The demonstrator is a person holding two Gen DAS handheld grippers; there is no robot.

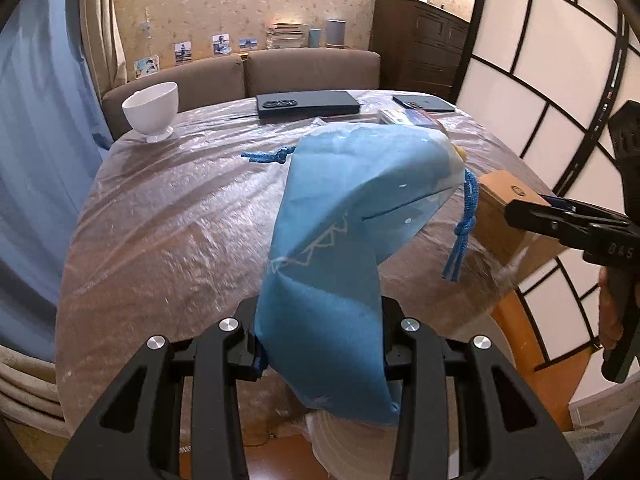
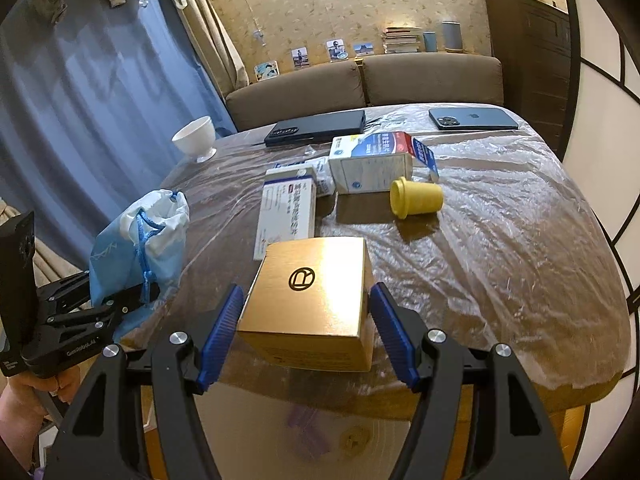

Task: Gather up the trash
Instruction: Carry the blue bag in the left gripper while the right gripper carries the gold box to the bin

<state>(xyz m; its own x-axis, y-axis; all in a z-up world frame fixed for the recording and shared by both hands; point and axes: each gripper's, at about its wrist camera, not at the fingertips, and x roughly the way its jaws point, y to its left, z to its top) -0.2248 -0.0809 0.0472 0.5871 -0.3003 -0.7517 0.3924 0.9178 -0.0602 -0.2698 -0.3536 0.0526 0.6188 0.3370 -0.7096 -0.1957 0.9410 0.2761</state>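
- Fingers (image 2: 224, 320) of the right gripper (image 2: 306, 326), blue-padded, clamp the gold box (image 2: 312, 300) from both sides, pads pressed to its flanks.
- That box sits at the near edge of the table (image 2: 520, 260), logo face up, one corner poking past the rim.
- Over on the other side, the left gripper (image 1: 320, 344) is clenched on the lower part of a blue drawstring bag (image 1: 340, 240), the cloth bunched between its jaws.
- The bag rises up and forward from that grip, its white-lined mouth (image 2: 164, 208) gaping open, blue cord (image 1: 464, 232) dangling off its side.
- From the right wrist view, the bag hangs at the table's left edge, just beside the gold box and apart from it.
- Beyond the box: a white medicine carton (image 2: 286, 208) lying flat, close behind it.
- Further back, a bigger white-and-red carton (image 2: 376, 164) on its side, and a yellow cup (image 2: 416, 198) tipped over, touching it.
- At the far edge lie a dark flat case (image 2: 316, 126) and a phone (image 2: 474, 118), back up.
- White footed bowl (image 2: 196, 138) stands upright at the far left corner.
- Clear plastic sheeting covers the whole tabletop.
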